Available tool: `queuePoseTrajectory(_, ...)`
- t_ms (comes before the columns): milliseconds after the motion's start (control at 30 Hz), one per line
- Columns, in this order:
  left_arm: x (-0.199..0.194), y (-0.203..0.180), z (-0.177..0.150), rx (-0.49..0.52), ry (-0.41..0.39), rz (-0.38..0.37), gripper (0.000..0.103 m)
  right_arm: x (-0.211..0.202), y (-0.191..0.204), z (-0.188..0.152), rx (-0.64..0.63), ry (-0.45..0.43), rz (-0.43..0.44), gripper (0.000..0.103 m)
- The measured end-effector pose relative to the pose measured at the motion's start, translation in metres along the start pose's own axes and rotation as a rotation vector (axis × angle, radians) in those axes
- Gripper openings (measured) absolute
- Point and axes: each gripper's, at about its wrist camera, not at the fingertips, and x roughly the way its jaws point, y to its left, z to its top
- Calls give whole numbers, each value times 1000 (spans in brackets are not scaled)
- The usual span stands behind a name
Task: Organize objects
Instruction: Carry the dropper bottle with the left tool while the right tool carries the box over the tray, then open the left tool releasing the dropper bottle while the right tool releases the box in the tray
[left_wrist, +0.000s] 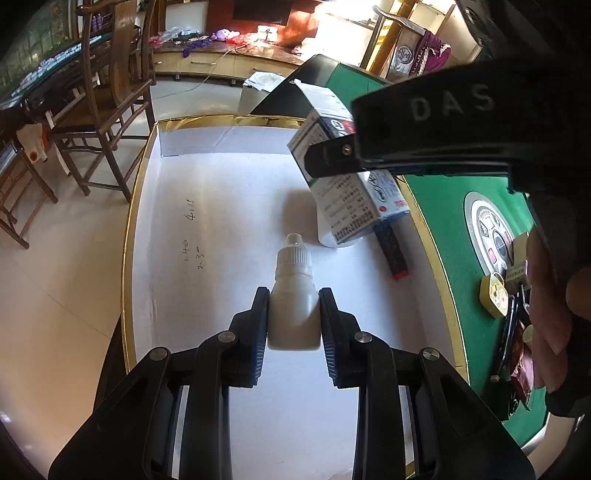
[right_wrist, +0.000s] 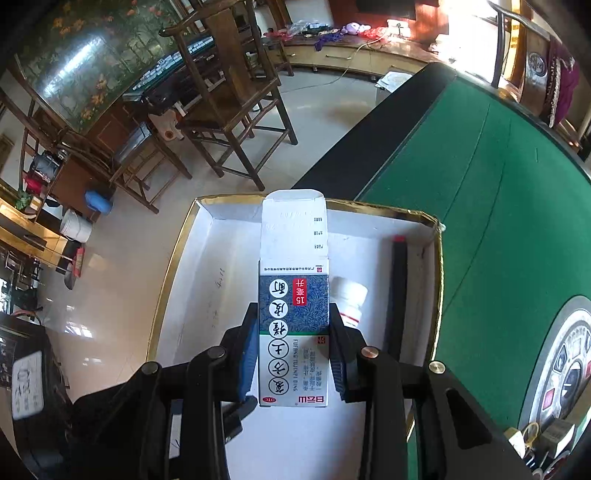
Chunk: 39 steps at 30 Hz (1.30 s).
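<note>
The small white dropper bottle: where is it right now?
In the left wrist view, the dropper bottle sits low centre, clamped in the left gripper above the white tray, left of the medicine carton.

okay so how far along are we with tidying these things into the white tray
Done: a white jar and a black stick already lie in the white tray. In hand: the left gripper clamps a small white dropper bottle; the right gripper holds the open medicine carton above the tray. Left: keys and small items on the green table.
</note>
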Motion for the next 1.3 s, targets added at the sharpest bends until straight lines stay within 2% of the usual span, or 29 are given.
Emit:
queuePoseTrajectory(133, 4, 4, -1, -2, 3, 0, 26, 15, 7, 8, -19, 18, 7, 33)
queuePoseTrajectory(400, 13, 1, -4, -12, 9, 21, 26, 37, 0, 9, -18, 37, -35, 33)
queuePoseTrajectory(767, 22, -1, 0, -23, -10, 35, 26, 39, -7, 7, -23, 51, -88, 35)
queuePoseTrajectory(833, 22, -1, 1, -24, -19, 35, 29, 34, -6, 7, -32, 42, -67, 38)
queuePoseTrajectory(900, 21, 0, 1, -32, -27, 35, 41, 27, -5, 5, -38, 25, -73, 39)
queuePoseTrajectory(1033, 17, 1, 0, -39, -24, 13, 44, 7, -14, -3, -13, -7, -51, 40)
queuePoseTrajectory(1100, 13, 2, -1, -47, -26, -12, 52, -7, -18, -10, 7, -26, -27, 40)
queuePoseTrajectory(1300, -13, 0, -3, -71, -59, -43, 53, -64, -45, -55, 111, -100, 44, 40)
